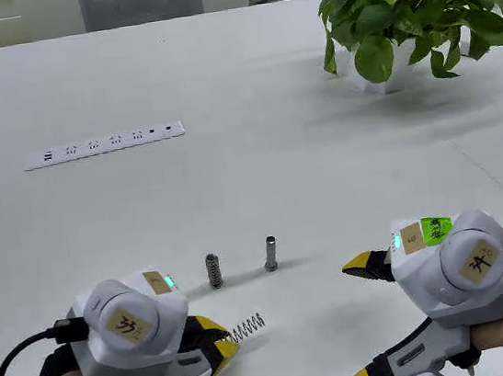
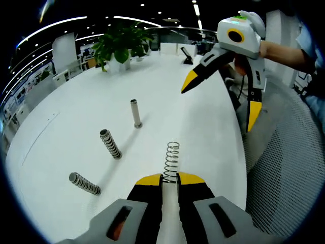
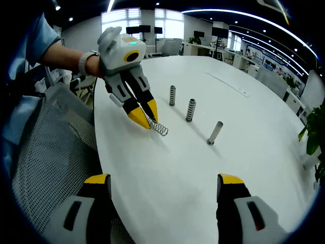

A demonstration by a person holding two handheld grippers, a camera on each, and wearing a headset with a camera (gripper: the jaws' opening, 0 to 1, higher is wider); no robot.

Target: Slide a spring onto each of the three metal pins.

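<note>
Spring [image 2: 172, 157] is jutting forward from the left gripper [image 2: 170, 179], whose jaws are clenching its near end. Its far end appears to be hovering just over the white table [image 1: 320, 142], though the fisheye is making that hard to judge. The right gripper [image 3: 163, 179] is hanging released, jaws spread wide, grasping nothing. In the left gripper view, a bare pin [image 2: 135, 113] is standing at eleven o'clock from the held spring, a spring-covered pin [image 2: 110, 143] at ten o'clock and a second spring-covered pin [image 2: 84, 183] at eight.

Sprung pin [image 1: 213, 271] left of bare pin [image 1: 270, 253], power strip [image 1: 105, 144] behind left, plant [image 1: 412, 0] behind right
</note>
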